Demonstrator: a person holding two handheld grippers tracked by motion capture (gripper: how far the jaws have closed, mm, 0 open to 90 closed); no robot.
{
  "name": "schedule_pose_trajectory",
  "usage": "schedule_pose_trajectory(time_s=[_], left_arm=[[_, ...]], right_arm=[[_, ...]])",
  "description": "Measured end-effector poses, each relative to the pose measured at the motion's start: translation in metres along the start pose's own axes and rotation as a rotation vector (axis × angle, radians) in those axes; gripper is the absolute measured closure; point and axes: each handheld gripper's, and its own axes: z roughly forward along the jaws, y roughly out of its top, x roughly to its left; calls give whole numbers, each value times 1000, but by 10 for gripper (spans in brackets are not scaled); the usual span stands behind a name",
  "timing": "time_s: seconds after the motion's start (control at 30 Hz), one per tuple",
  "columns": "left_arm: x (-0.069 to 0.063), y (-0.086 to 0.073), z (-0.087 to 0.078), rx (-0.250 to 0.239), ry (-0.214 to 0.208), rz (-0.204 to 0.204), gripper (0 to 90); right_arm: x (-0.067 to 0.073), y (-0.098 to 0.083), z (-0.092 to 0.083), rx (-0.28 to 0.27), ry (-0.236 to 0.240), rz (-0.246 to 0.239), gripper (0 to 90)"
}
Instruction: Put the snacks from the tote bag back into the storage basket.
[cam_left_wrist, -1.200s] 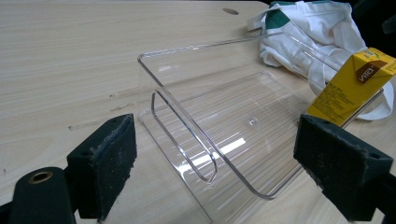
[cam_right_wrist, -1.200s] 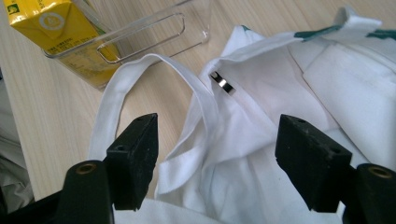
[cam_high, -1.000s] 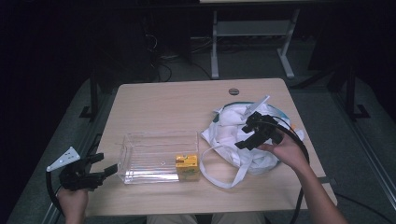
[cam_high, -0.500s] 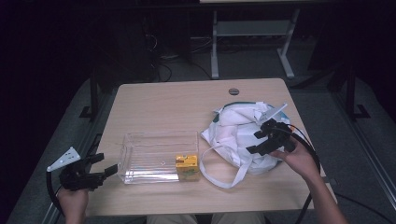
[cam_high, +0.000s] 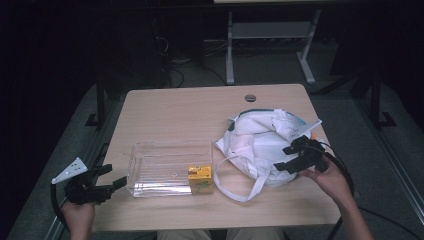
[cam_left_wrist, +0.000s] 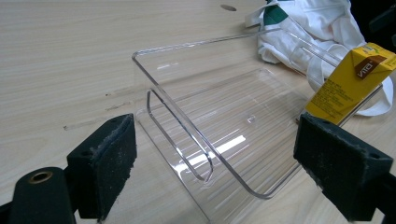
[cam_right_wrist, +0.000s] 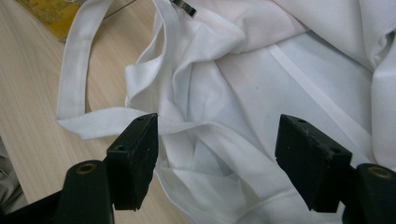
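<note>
So we've got the bag (cam_high: 260, 145) slumped on the table's right side, and our right gripper (cam_high: 295, 159) sits at its near-right edge, jaws open over the cloth, gripping nothing. Its strap (cam_right_wrist: 116, 119) runs crosswise just ahead of them. Left gripper (cam_high: 107, 182) waits open by the clear tray (cam_high: 170, 172), way farther off.
</note>
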Motion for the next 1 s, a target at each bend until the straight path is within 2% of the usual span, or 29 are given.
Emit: schedule_pose_trajectory(time_s=[0.07,0.37,0.53,0.73,1.0], left_arm=[[0,0,0,5,-1,4,129],[-1,0,0,23,-3,24,129],[-2,0,0,13,-20,32,129],[-2,-1,0,17,-18,37,129],[-2,-1,0,18,-15,35,129]], right_arm=[[0,-4,-1,2,-13,3,296],[2,-25,-4,-28,-16,44,294],[4,-34,-6,-37,-31,47,294],[4,-44,-4,-40,-36,71,292],[6,-54,-3,-52,-50,71,292]])
